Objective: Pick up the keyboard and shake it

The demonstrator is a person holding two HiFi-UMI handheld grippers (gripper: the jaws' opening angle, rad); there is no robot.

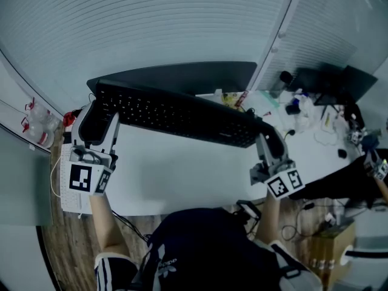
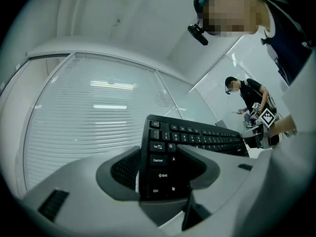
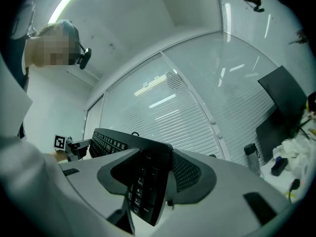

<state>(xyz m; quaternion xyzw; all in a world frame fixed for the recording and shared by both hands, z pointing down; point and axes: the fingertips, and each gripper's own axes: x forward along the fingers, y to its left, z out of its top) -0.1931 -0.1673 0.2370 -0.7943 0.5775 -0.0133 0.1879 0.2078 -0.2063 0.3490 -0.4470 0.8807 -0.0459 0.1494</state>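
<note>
The left gripper (image 2: 163, 169) is clenched on the left short end of the keyboard (image 2: 202, 138). Its jaws press on both faces, just beside the Ctrl and Shift keys. The right gripper (image 3: 148, 184) grasps the opposite short end in the same way, with the edge of the keyboard deep between its jaws.

In the head view the keyboard hangs between the two grippers, above the rear part of the white desk (image 1: 176, 174). It is in front of a dark panel (image 1: 182, 76), probably a monitor, near the rear edge. Its key side is turned toward the person. It seems not to touch the desk, so I judge the picking up as done.

What is left is the shaking, and one moment cannot show whether it is under way. Both grips look firm enough for it.
</note>
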